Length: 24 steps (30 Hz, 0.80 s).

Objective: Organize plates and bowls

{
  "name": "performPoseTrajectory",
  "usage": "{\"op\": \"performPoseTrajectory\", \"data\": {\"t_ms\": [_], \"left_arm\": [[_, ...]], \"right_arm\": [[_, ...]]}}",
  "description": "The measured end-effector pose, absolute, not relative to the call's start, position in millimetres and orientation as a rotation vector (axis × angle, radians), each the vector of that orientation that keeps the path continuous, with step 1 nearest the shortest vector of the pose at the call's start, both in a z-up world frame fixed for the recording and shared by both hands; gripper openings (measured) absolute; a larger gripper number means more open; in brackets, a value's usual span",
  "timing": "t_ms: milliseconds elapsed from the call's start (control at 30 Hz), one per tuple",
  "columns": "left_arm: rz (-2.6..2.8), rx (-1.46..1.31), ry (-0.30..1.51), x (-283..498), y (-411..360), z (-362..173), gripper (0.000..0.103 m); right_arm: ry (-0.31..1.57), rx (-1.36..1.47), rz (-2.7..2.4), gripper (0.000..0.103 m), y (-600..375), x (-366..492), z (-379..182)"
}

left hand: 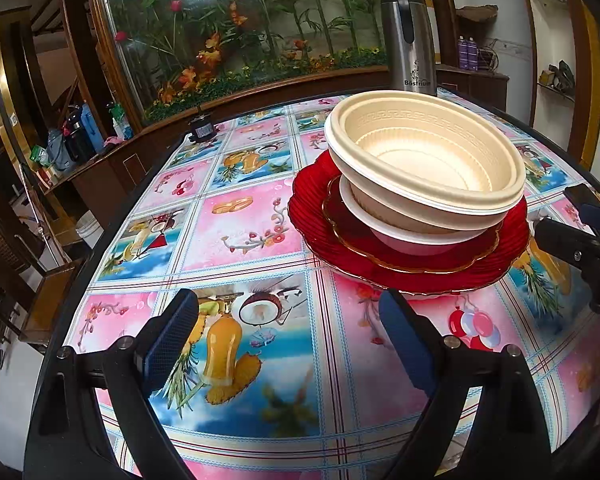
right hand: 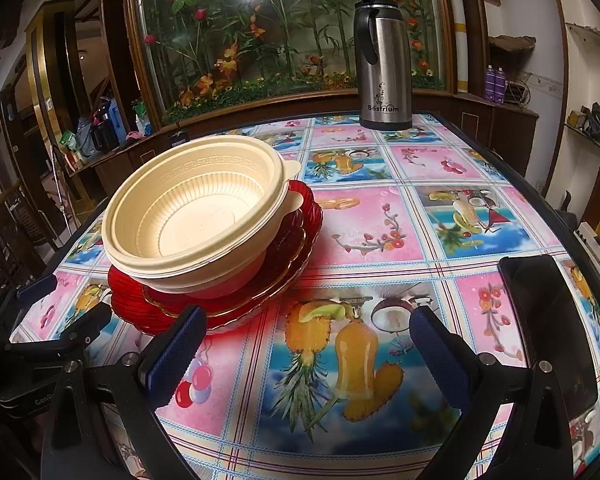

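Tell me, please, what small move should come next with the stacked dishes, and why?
Probably bring the open right gripper forward and left to the rim of the top cream ribbed plastic bowl. Both grippers are empty and short of the stack. The left gripper is open too. The cream bowls sit nested on the red scalloped glass plates, so sorting likely starts from the top.

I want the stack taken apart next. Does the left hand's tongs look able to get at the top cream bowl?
Probably yes: the left tongs are open and empty, and only bare tablecloth lies before the top cream bowl.
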State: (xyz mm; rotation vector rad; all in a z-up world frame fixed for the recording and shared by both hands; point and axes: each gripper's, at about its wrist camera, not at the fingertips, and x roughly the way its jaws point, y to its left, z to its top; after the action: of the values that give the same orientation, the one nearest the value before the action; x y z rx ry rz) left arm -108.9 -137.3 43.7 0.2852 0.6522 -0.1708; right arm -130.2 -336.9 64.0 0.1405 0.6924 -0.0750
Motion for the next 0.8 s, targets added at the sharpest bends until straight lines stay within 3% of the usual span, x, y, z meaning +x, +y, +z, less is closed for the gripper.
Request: {"op": "performPoseTrajectory", "data": {"t_ms": [800], "left_arm": [[-0.162,0.291,0.650,-109.3,-136.9,44.3,0.092]], "right_arm": [[0.696,0.147,-0.073,0.102,-336.3,-131.6,62.3]]}}
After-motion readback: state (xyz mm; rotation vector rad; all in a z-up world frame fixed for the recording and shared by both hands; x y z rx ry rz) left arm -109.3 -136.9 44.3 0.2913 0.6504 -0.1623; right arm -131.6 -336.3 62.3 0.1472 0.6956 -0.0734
